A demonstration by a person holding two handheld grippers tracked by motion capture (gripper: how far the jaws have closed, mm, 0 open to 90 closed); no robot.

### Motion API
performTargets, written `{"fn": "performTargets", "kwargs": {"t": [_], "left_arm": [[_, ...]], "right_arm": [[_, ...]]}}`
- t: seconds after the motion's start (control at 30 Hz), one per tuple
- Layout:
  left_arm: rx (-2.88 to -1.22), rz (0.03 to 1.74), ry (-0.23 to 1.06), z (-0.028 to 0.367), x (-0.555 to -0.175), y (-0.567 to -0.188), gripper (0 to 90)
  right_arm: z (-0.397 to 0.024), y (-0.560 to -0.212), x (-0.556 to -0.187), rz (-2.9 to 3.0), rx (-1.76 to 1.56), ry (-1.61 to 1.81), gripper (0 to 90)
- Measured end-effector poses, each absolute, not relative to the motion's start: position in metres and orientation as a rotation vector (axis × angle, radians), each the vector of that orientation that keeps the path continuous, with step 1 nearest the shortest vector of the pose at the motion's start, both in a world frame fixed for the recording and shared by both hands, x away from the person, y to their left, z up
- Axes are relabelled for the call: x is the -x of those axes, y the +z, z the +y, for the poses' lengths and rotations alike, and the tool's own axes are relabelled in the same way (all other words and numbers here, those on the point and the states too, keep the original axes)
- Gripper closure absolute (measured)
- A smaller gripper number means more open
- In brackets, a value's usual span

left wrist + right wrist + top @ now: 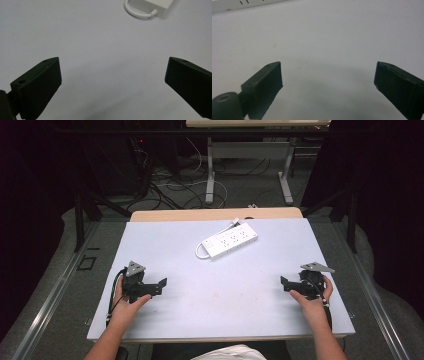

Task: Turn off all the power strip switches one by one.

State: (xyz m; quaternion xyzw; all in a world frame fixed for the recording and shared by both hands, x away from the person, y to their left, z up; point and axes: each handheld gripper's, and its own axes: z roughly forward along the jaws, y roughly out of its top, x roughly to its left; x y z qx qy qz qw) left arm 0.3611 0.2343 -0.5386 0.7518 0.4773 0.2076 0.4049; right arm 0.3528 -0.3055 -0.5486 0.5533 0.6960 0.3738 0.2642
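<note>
While both hands rest near the front edge of the tabletop (165,245), the power strip (230,241) lies well ahead, toward the far middle, its white cord looped at its left end. Left hand-held gripper (161,285) has its jaws spread wide with nothing between them. Right hand-held gripper (284,282) is likewise wide apart and empty. Each points inward across the bare surface.

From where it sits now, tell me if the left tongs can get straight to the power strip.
Probably yes. The left tongs stand open with nothing between them, and only bare table lies between them and the power strip, which shows ahead in the left gripper view.
</note>
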Motion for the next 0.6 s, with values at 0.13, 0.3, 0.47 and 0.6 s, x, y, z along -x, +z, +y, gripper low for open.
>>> {"fn": "performTargets", "kwargs": {"t": [0.13,0.3,0.47,0.6], "left_arm": [[-1.870,1.223,0.521,0.237,-0.362,-0.538,0.5],[-1.857,1.235,0.525,0.238,-0.364,-0.539,0.5],[-1.864,1.227,0.537,0.240,-0.361,-0.538,0.5],[-1.854,1.231,0.540,0.240,-0.358,-0.537,0.5]], "right_arm": [[-0.297,-0.541,-0.353,1.905,-1.441,1.023,15.1],[-0.280,-0.536,-0.362,1.941,-1.398,1.029,20.8],[-0.261,-0.531,-0.370,2.010,-1.354,1.019,32.1],[-0.247,-0.526,-0.373,2.069,-1.317,1.032,40.8]]}}
